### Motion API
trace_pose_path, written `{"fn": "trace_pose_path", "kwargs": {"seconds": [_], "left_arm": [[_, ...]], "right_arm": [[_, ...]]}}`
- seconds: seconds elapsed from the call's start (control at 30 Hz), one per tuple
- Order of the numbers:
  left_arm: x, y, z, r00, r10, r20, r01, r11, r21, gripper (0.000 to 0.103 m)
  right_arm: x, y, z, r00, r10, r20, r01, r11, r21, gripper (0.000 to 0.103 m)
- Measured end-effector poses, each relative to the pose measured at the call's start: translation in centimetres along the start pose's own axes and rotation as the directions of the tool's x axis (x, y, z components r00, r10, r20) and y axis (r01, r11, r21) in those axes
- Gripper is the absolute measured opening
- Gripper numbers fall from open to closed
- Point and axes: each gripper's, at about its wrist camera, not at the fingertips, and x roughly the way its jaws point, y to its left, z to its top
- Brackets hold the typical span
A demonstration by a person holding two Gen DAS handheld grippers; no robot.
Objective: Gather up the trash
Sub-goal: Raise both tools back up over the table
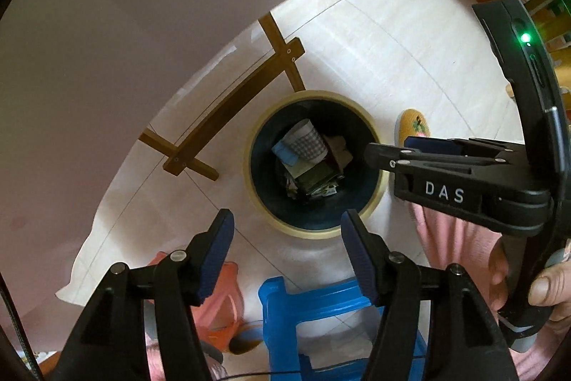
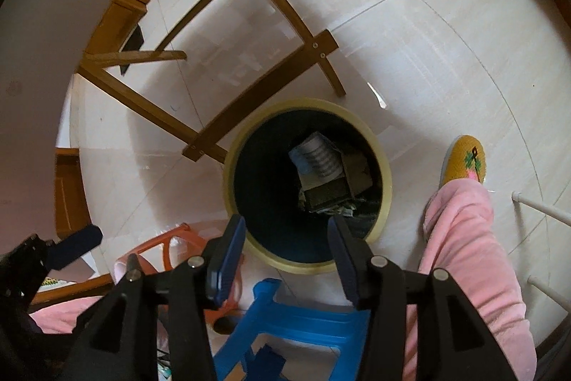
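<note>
Only the left wrist view shows the underside of the bench [image 1: 125,24], a pale sheet filling its upper left, and the person's hand [image 1: 546,288] gripping the handle of the right tool [image 1: 389,152], which reaches in from the right over the bin's edge. Only the right wrist view shows the whole pink trouser leg [image 2: 467,249] and the wooden chair frame [image 2: 150,106] spread across the floor [image 2: 428,41]. Both views show the yellow slipper [image 2: 464,159] beside the bin.

The round bin [image 1: 364,191], dark inside with a pale yellow rim, stands on the floor under both tools. In it lies the trash [image 1: 307,159]: a checked paper cup on its side, a blue scrap, brown card and crumpled paper.

The left tool [image 1: 285,252] hangs open above the bin's near rim, nothing between its blue pads. The right tool [image 2: 285,256] is likewise open and empty. A blue stool [image 2: 303,320] stands just under them.
</note>
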Motion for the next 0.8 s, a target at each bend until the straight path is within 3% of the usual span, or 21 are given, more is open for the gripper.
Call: {"fn": "trace_pose_path", "kwargs": {"seconds": [0.4, 0.57, 0.8], "left_arm": [[-9.1, 1.0, -2.2, 0.987, -0.079, 0.139, 0.084, 0.996, -0.029, 0.061], [-13.4, 2.7, -3.2, 0.967, -0.128, 0.219, 0.150, 0.985, -0.089, 0.061], [-18.1, 5.0, -4.7, 0.939, -0.128, 0.320, 0.179, 0.974, -0.137, 0.061]], "right_arm": [[-7.0, 2.6, -2.3, 0.994, 0.059, 0.088, -0.058, 0.998, -0.014, 0.049], [-10.0, 4.6, -3.7, 0.991, 0.067, 0.119, -0.060, 0.996, -0.060, 0.049], [-14.6, 7.9, -4.7, 0.977, 0.072, 0.201, -0.044, 0.989, -0.140, 0.049]]}}
